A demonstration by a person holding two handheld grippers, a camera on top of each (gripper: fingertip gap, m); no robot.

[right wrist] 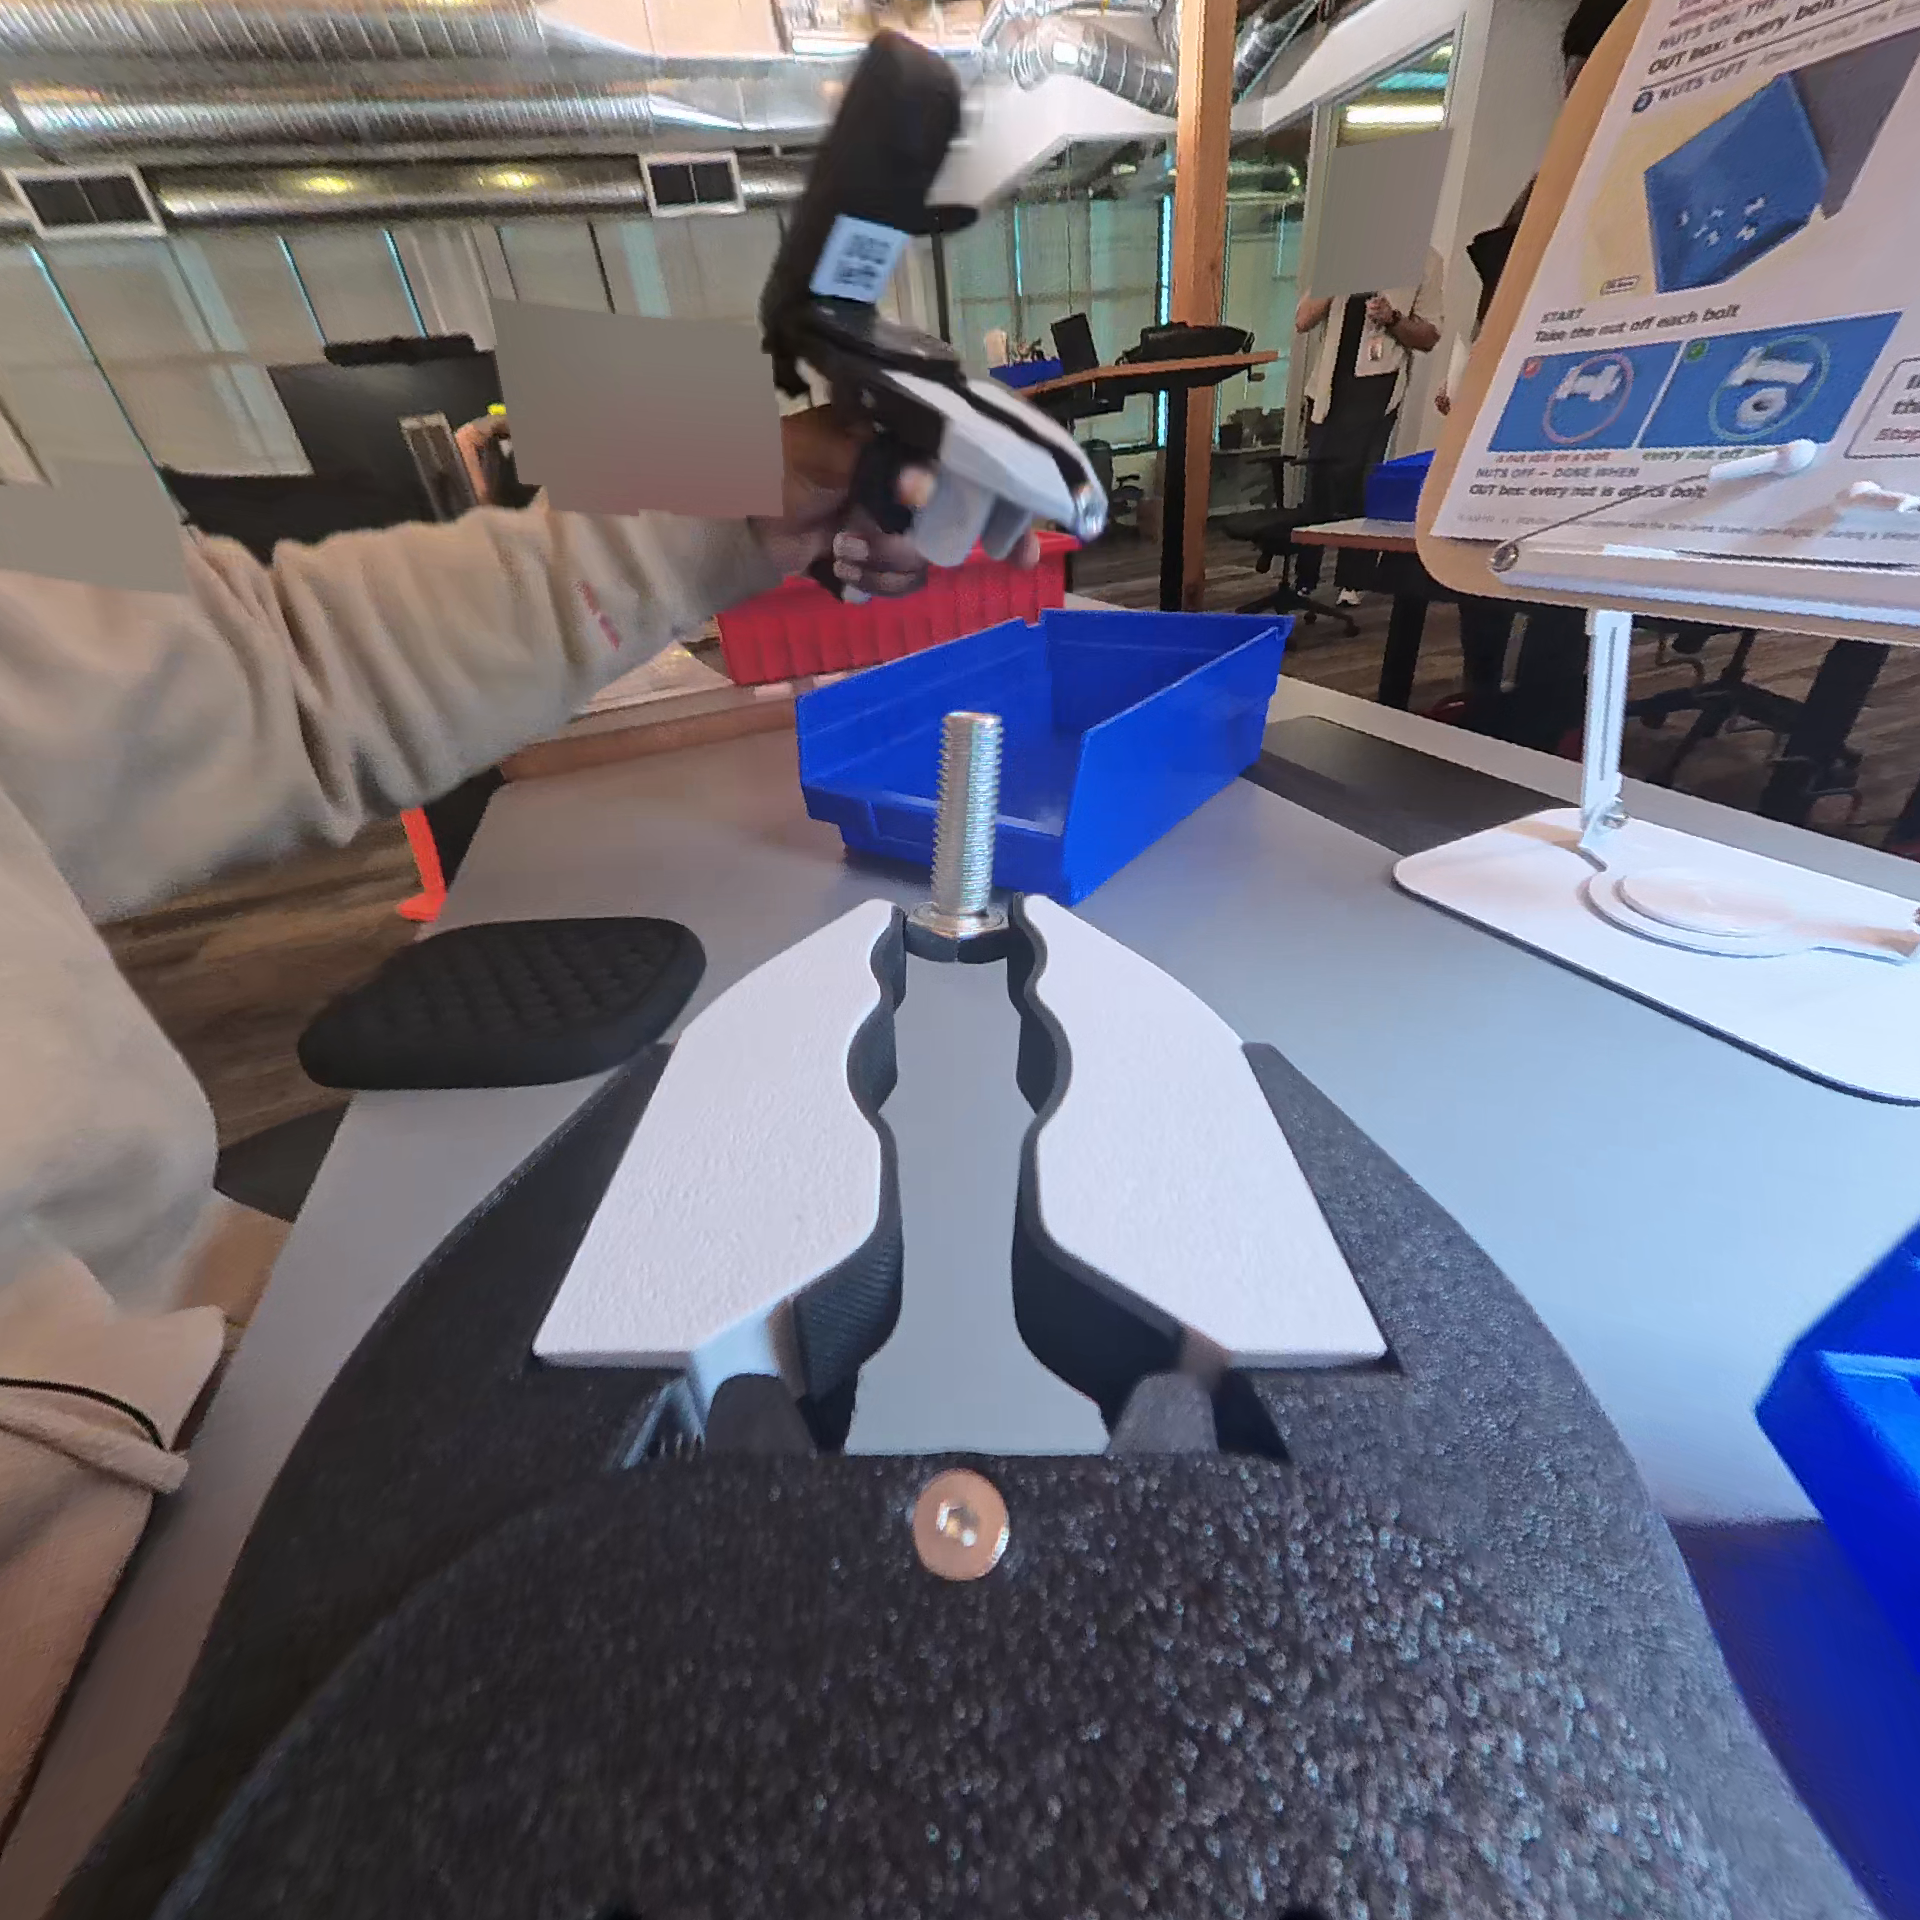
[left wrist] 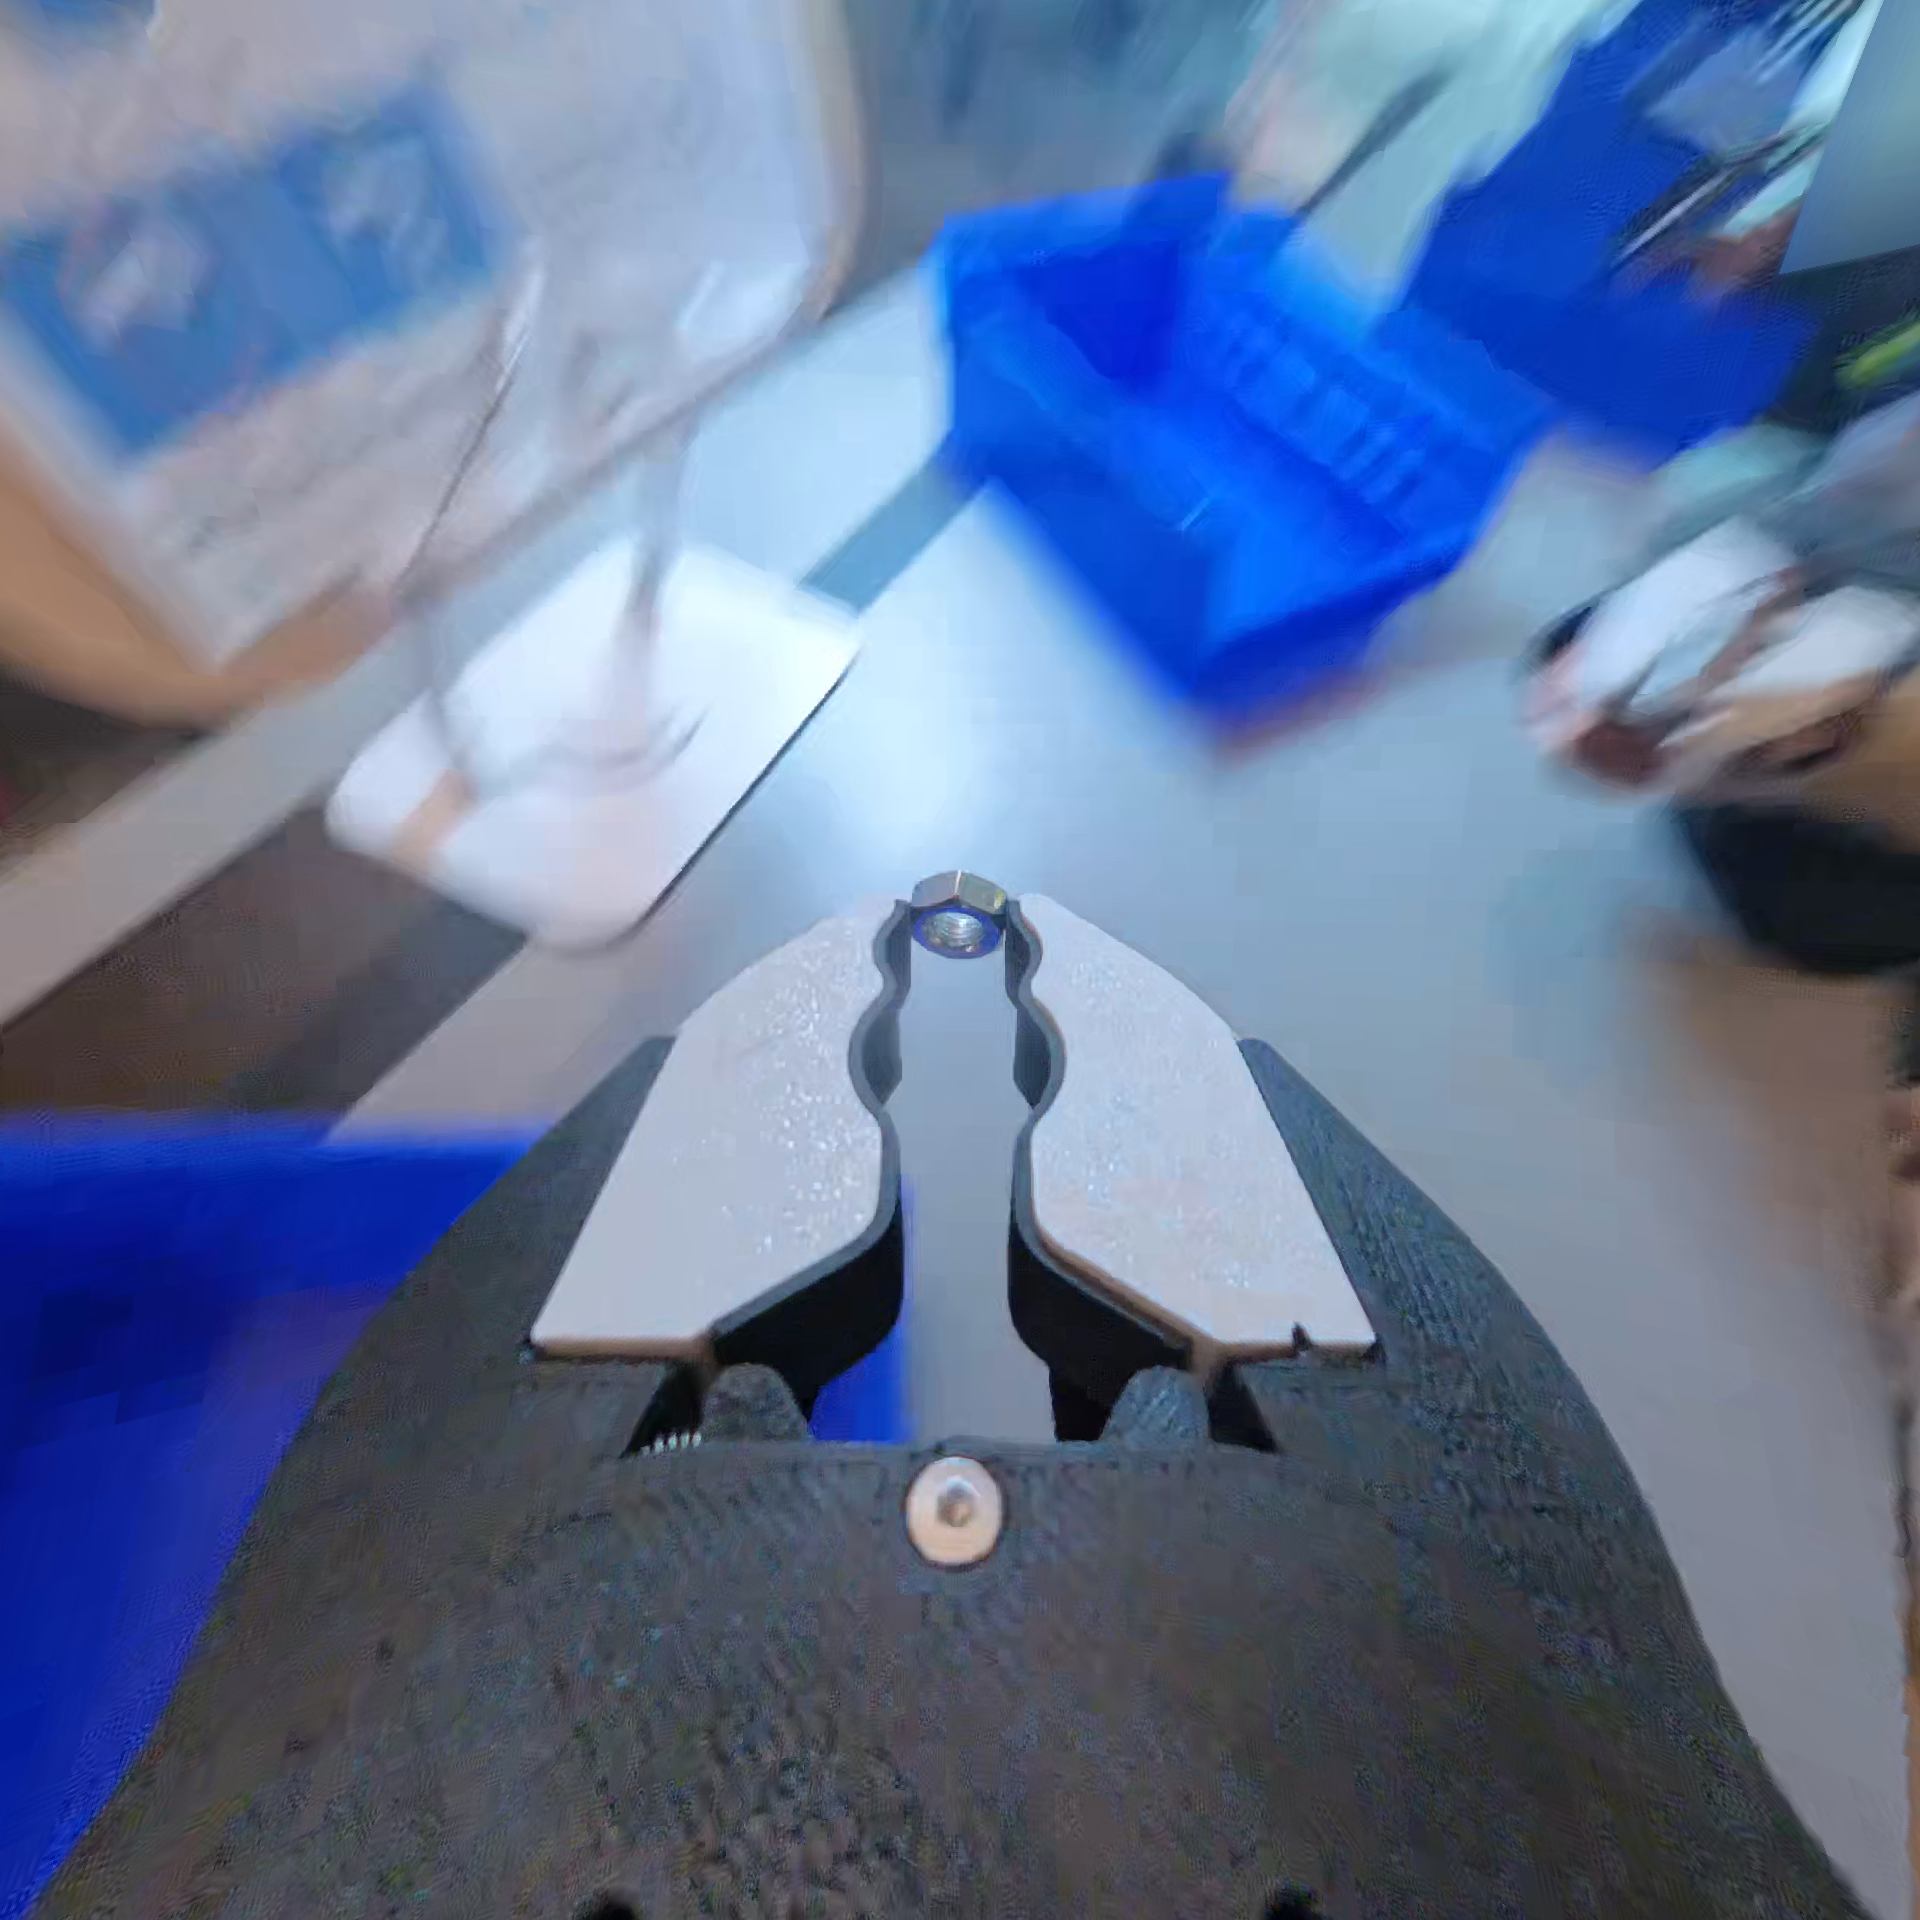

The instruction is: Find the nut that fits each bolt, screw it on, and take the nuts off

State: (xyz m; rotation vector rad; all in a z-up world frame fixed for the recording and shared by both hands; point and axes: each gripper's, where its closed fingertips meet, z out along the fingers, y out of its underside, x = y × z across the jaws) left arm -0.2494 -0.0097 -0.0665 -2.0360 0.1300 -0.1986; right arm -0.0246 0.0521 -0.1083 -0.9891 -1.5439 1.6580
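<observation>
The left gripper (left wrist: 958, 914) is clamped at its fingertips on a small hexagonal steel nut (left wrist: 958, 916), whose threaded bore faces the left wrist camera; the nut is held clear of the grey table (left wrist: 1299, 935). The surroundings in the left wrist view are heavily smeared by motion blur. The right gripper (right wrist: 958, 930) is clamped on the hexagonal head of a bolt (right wrist: 968, 821), and the threaded shank stands upright above the fingertips with nothing screwed onto it. In the right wrist view the left gripper (right wrist: 1086, 509) appears farther off, raised above table level up and to the left of the bolt and well apart from it, with the nut (right wrist: 1088, 506) visible as a small metallic glint at its tip (detail too small to resolve). A hand (right wrist: 862, 509) wraps that gripper's black handle, and a cream sleeve (right wrist: 416, 655) runs out to the left edge. Behind the bolt an open-fronted blue bin (right wrist: 1049, 748) rests on the table (right wrist: 1403, 1039); its contents cannot be determined. A red bin (right wrist: 883, 623) sits behind the blue one. A black textured pad (right wrist: 499, 997) lies at the table's left edge. On the right, a white stand (right wrist: 1662, 914) carries an instruction board (right wrist: 1683, 312) with printed pictures. The corner of a second blue bin (right wrist: 1849, 1455) enters at the lower right.
</observation>
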